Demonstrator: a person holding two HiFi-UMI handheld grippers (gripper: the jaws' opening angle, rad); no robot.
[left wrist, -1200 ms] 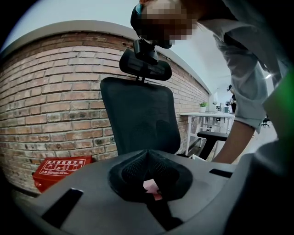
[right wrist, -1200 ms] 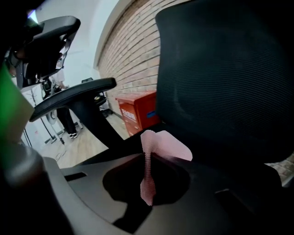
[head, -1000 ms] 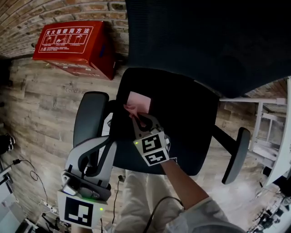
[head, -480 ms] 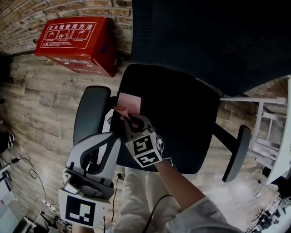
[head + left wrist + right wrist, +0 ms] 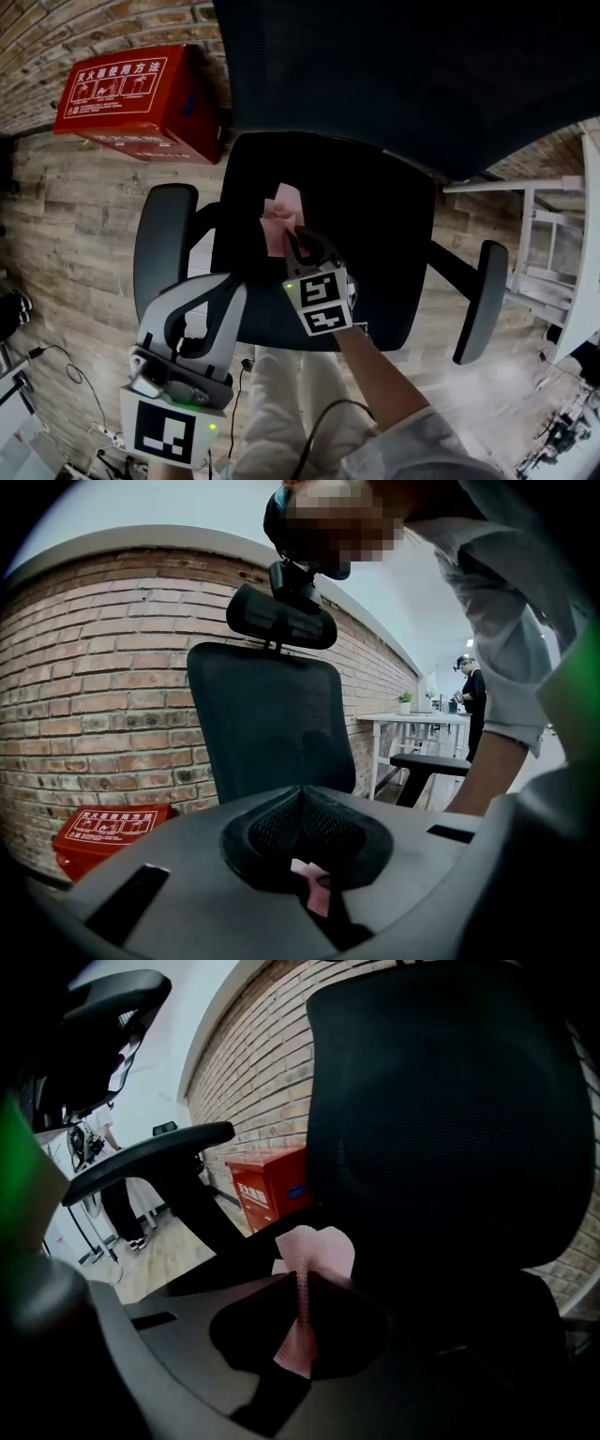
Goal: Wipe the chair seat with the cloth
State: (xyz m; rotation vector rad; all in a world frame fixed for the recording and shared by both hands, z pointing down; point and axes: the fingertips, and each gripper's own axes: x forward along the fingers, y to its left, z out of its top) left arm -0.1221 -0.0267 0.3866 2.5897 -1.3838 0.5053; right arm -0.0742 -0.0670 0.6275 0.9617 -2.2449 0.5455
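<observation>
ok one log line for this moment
step: wipe | right claw: shut on cloth, on chair seat | left claw: shut, near armrest

cloth [image 5: 283,217]: pink, thin, crumpled; pinched edge-on in the right claw [image 5: 294,236]; lies against the seat, left of its middle | chair seat [image 5: 380,234]: black, broad, level

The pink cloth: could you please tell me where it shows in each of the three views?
Head view: the pink cloth sits centre, on the black chair seat, pinched by the right gripper.
Left gripper view: low centre, seen through the left gripper's tongs.
Right gripper view: centre, clamped between the tongs.
Shared landmark: the red box with white print, by the brick wall.
</observation>
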